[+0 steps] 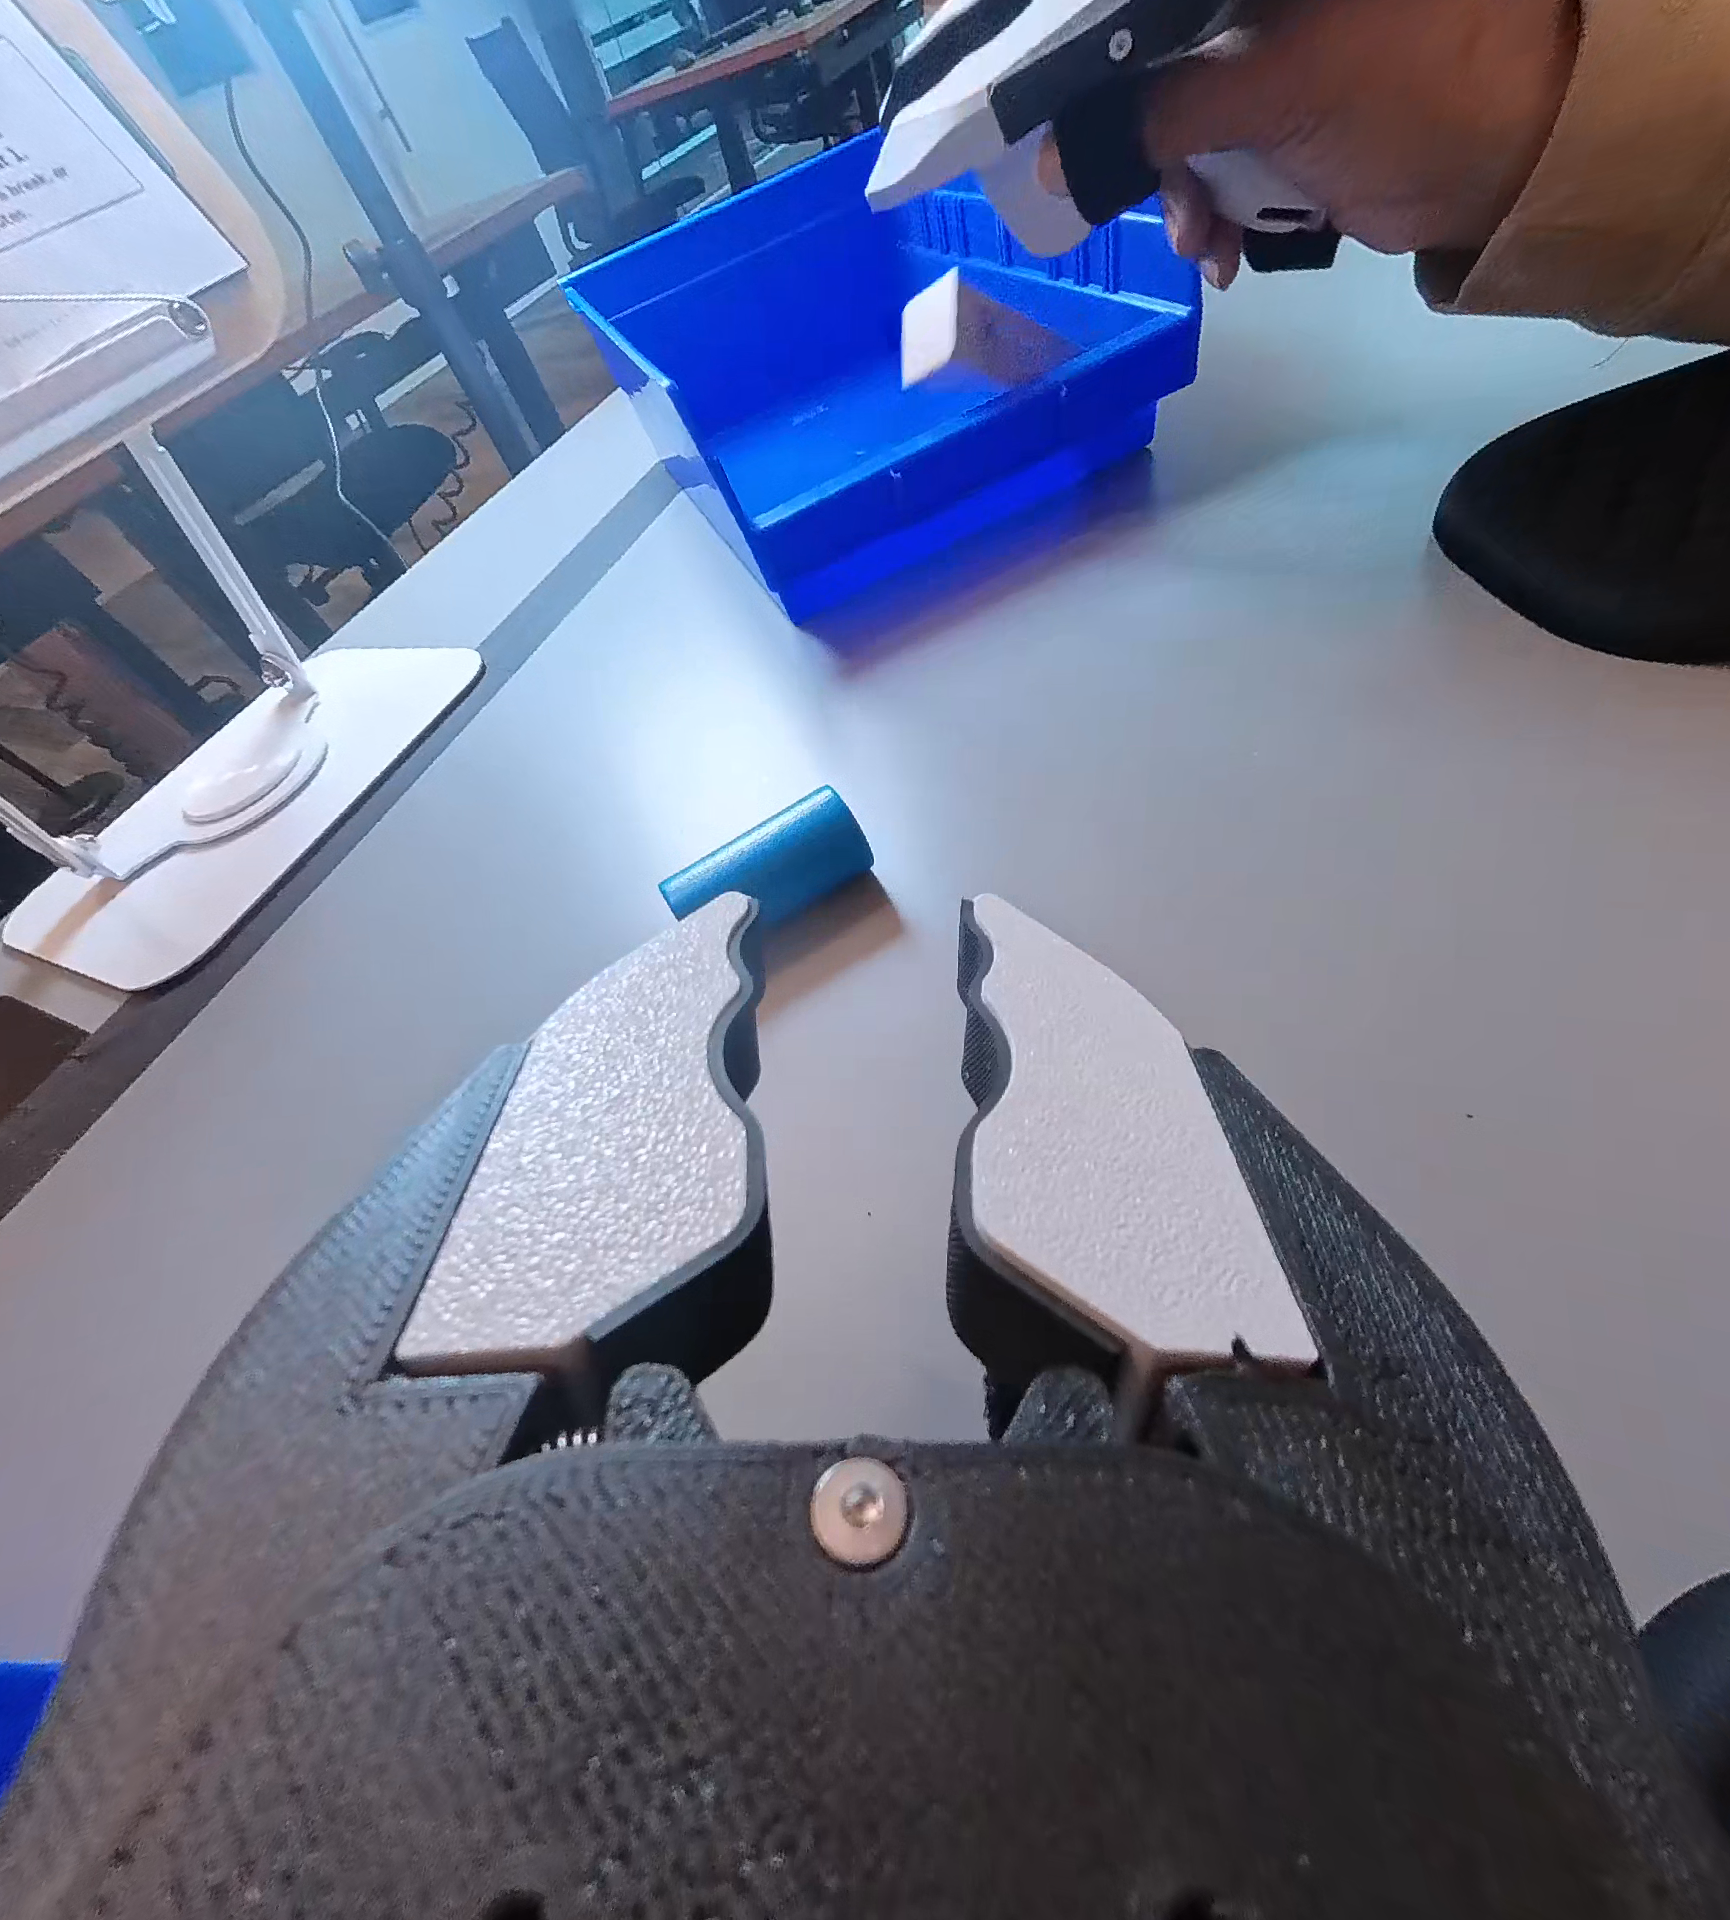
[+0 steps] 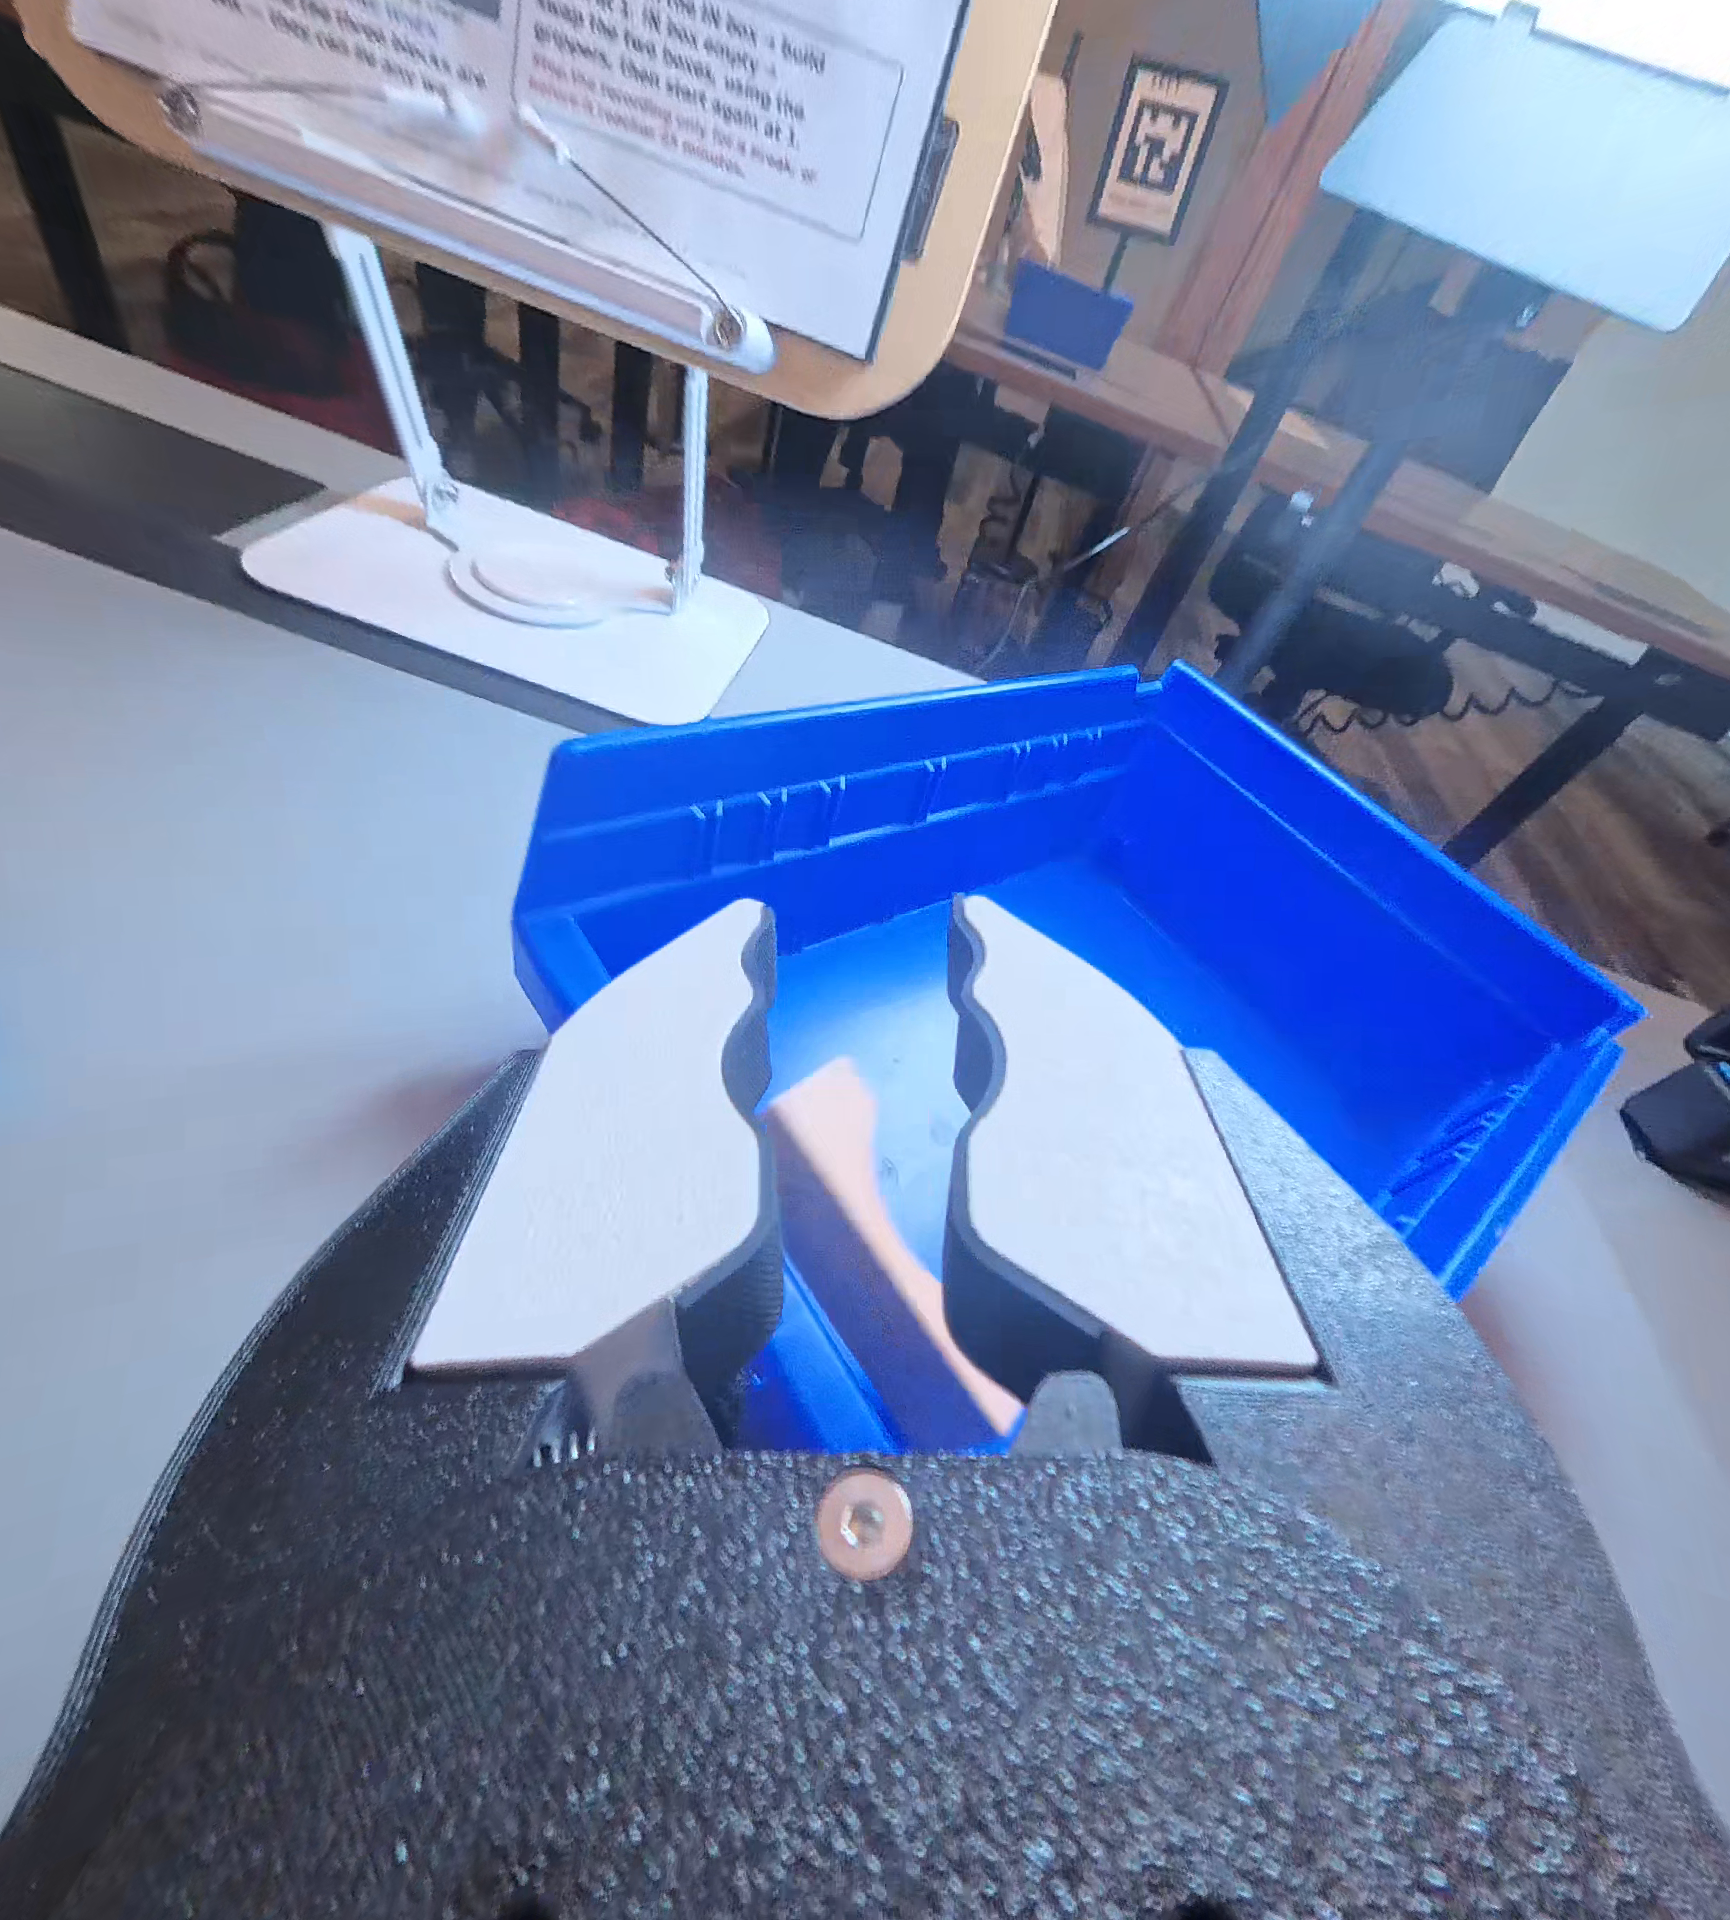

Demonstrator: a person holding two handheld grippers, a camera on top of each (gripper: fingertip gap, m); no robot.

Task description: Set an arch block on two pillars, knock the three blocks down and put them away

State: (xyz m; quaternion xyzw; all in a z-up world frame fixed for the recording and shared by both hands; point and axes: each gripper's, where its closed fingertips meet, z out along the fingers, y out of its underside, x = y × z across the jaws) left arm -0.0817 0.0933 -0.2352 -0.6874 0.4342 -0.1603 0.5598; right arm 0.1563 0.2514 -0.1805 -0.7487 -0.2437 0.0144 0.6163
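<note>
My left gripper (image 1: 856, 914), parted and empty, faces the blue cylinder (image 1: 773, 868) at 12 o'clock; my right gripper (image 2: 859, 920), parted and empty, hangs over the blue bin (image 2: 1360, 935).

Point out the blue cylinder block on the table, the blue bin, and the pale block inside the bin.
Blue cylinder block (image 1: 773, 854), left wrist view, on its curved side.
Blue bin (image 1: 736, 322), left wrist view, on its inner wall.
Pale block (image 2: 845, 1195), right wrist view, on its upper face.
</note>
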